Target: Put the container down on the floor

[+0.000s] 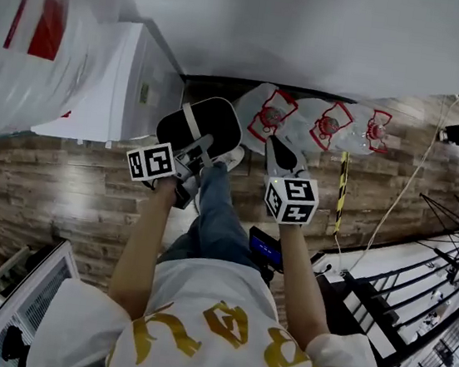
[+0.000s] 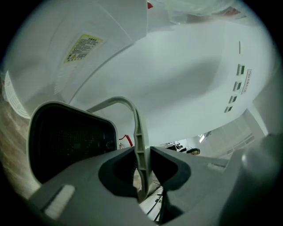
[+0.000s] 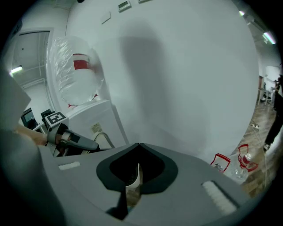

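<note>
The left gripper (image 2: 141, 154) has its jaws clamped on the pale grey handle (image 2: 135, 119) of a black container (image 2: 66, 141), which hangs from that grip with its light-rimmed opening turned toward the gripper camera. Its inside is dark and finely perforated, and no contents can be made out. In the head view the container (image 1: 204, 121) sits above the person's shoe, just off the corner of a white appliance (image 1: 121, 80); whether it touches the wooden floor (image 1: 62, 182) cannot be told. The right gripper (image 3: 137, 145) has its jaw tips pressed together and holds nothing; it is level with the left one and apart from the container. A yellow label (image 2: 83, 47) on the side of the appliance carries print too small to read. On top of the appliance is a large plastic-wrapped bottle (image 1: 31, 35) with a red label (image 1: 48, 29), its writing unreadable. Three clear bottles (image 1: 329, 124) with red-outlined labels lie on the floor along the foot of the white wall (image 1: 317, 30).
</note>
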